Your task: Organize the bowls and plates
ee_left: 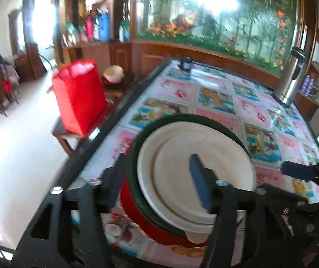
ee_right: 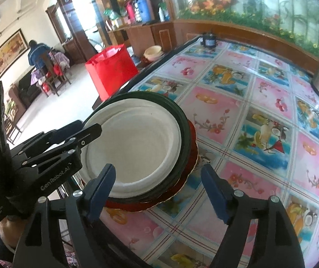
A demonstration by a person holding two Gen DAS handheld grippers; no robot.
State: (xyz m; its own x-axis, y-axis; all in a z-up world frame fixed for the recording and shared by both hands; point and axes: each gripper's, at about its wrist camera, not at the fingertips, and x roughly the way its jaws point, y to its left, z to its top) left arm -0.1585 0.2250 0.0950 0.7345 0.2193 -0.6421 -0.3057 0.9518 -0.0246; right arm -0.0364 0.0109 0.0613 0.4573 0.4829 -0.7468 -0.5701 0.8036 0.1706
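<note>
A stack of dishes sits near the table's left edge: white plates (ee_left: 195,169) on top, a dark green plate (ee_left: 137,192) under them, a red gold-rimmed plate (ee_left: 135,212) at the bottom. The stack also shows in the right wrist view, white plates (ee_right: 137,147), green plate (ee_right: 181,120), red plate (ee_right: 188,176). My left gripper (ee_left: 159,178) is open, its jaws straddling the stack's left rim, one finger over the white plate. It shows in the right wrist view (ee_right: 79,131). My right gripper (ee_right: 159,185) is open and empty just in front of the stack.
The table (ee_right: 259,111) has a fruit and flower patterned cover. A steel thermos (ee_left: 291,76) stands at the far right, a small dark jar (ee_left: 185,63) at the far edge. A red bag (ee_left: 79,96) sits on a stool left of the table.
</note>
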